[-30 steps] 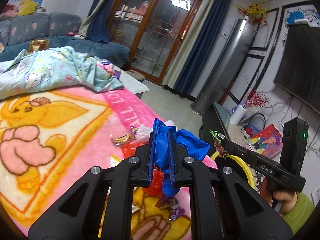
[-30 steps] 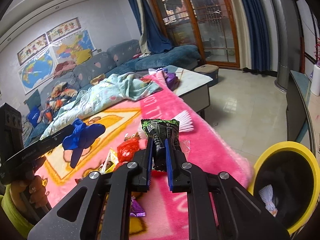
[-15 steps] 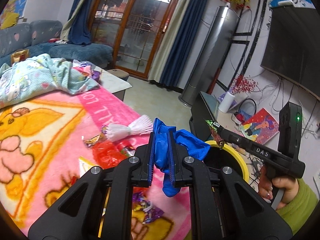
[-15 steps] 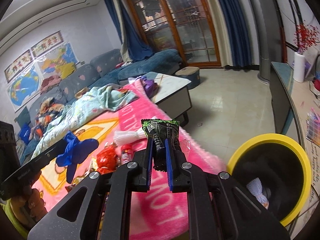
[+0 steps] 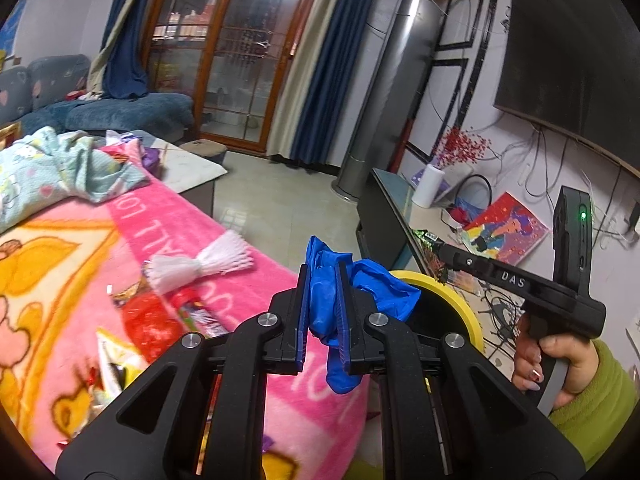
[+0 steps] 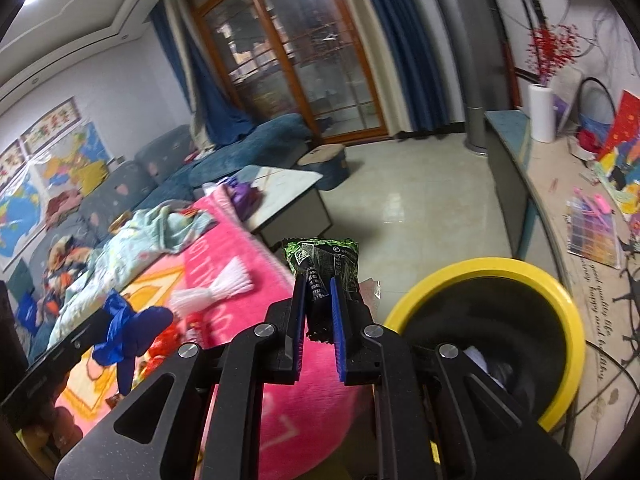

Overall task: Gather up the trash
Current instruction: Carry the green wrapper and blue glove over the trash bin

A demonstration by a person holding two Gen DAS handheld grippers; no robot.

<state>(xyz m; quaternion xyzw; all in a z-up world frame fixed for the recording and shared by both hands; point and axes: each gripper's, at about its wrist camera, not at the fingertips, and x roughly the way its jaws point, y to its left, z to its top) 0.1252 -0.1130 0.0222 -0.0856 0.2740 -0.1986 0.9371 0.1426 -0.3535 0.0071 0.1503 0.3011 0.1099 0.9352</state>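
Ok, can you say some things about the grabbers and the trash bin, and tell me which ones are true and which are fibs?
1. The left gripper is shut on a crumpled blue glove. True.
2. The right gripper is empty. False: it is shut on a green snack wrapper.
3. The bin has a yellow rim. True.
4. The bin is red inside. False: its inside looks black.
5. A white tassel lies on the pink blanket. True.
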